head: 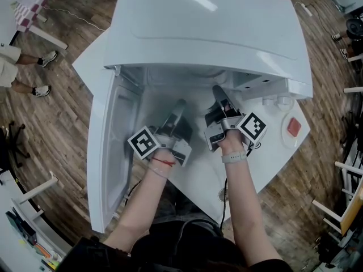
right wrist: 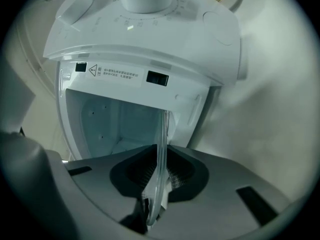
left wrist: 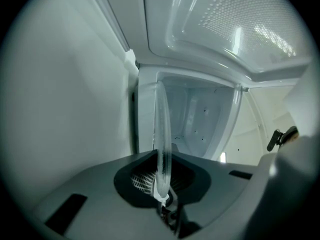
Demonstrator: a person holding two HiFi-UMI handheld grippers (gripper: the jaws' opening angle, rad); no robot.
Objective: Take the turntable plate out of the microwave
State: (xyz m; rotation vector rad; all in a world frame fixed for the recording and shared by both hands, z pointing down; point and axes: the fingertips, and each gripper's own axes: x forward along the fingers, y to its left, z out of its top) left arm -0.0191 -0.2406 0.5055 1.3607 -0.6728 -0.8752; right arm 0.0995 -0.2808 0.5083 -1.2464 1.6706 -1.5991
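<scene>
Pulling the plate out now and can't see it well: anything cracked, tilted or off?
Nothing stands out. The turntable plate looks intact, its rim gripped by the left gripper and right gripper before the open microwave; no chips or spills show.

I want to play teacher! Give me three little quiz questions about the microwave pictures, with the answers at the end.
1. True or false: the microwave door is shut.
2. What sits between the jaws of the left gripper? A) a mug B) the rim of the glass turntable plate C) nothing
3. How many grippers have that plate between their jaws?
Key: 1 false, it stands open. 2 B. 3 two: the right gripper has it too.
</scene>
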